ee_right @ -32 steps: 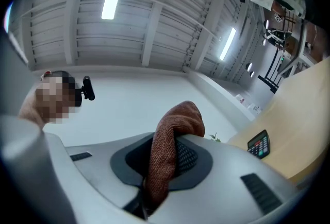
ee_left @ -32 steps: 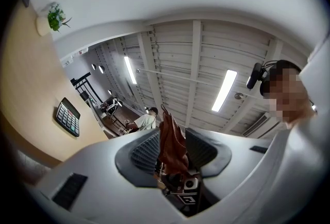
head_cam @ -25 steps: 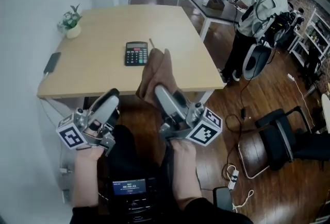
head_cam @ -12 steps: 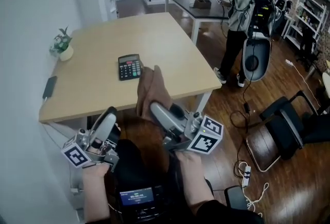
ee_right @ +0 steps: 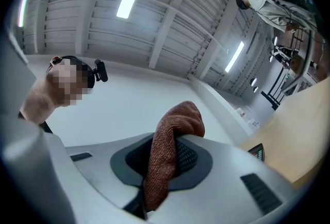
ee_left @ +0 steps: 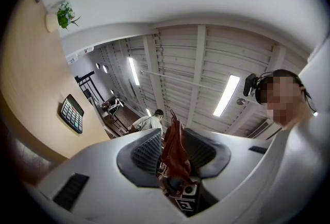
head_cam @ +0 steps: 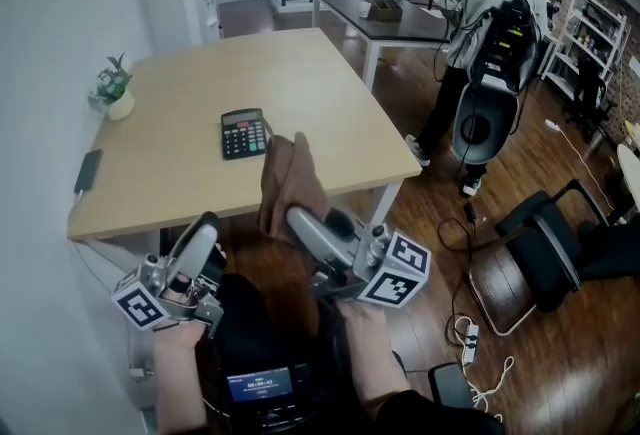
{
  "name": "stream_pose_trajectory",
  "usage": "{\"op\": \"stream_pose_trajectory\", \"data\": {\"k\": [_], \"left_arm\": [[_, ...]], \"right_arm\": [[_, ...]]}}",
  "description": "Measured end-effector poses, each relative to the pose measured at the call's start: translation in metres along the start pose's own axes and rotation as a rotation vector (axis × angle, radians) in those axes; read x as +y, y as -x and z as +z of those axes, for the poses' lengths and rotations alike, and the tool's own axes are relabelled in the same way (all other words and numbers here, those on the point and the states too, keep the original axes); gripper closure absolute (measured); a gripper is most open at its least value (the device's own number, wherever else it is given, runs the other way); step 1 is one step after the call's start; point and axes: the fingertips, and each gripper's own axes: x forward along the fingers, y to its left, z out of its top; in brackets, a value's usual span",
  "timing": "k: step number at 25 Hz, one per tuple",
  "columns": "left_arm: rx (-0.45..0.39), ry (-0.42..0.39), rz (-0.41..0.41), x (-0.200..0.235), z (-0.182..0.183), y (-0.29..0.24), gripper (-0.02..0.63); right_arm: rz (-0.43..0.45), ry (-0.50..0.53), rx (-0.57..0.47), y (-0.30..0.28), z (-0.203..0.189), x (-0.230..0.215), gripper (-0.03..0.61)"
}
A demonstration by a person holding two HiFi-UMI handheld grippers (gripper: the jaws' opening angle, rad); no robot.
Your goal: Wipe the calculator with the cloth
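Note:
A black calculator (head_cam: pixel 243 133) lies on the light wooden table (head_cam: pixel 300 83), also seen in the left gripper view (ee_left: pixel 72 114) and the right gripper view (ee_right: pixel 257 152). My right gripper (head_cam: pixel 297 216) is shut on a brown cloth (head_cam: pixel 284 173), which stands up from its jaws over the table's near edge, short of the calculator. In the right gripper view the cloth (ee_right: pixel 172 125) folds over between the pads of the right gripper (ee_right: pixel 165 153). My left gripper (head_cam: pixel 205 228) hangs below the table's edge, open and empty. Through the gap of the left gripper (ee_left: pixel 171 138) the other gripper's cloth (ee_left: pixel 175 151) shows.
A small potted plant (head_cam: pixel 112 88) and a dark phone (head_cam: pixel 87 171) sit at the table's left side. A person with a backpack (head_cam: pixel 490 13) stands right of the table beside a second table (head_cam: pixel 370 13). A black chair (head_cam: pixel 545 258) and cables are on the wooden floor.
Both grippers stay about where they were, with the cloth still held. My head view has shifted a little, and the standing person has stepped and turned.

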Motion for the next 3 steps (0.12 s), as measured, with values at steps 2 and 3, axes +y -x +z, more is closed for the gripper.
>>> {"op": "stream_pose_trajectory", "data": {"k": [2,3], "left_arm": [[-0.002,-0.001,0.001,-0.0001,0.0013,0.0007,0.477],[-0.003,-0.001,0.001,-0.0003,0.0018,0.001,0.477]], "right_arm": [[0.002,0.009,0.001,-0.0006,0.0008,0.002,0.526],[0.003,0.012,0.002,-0.0008,0.0012,0.003,0.526]]}}
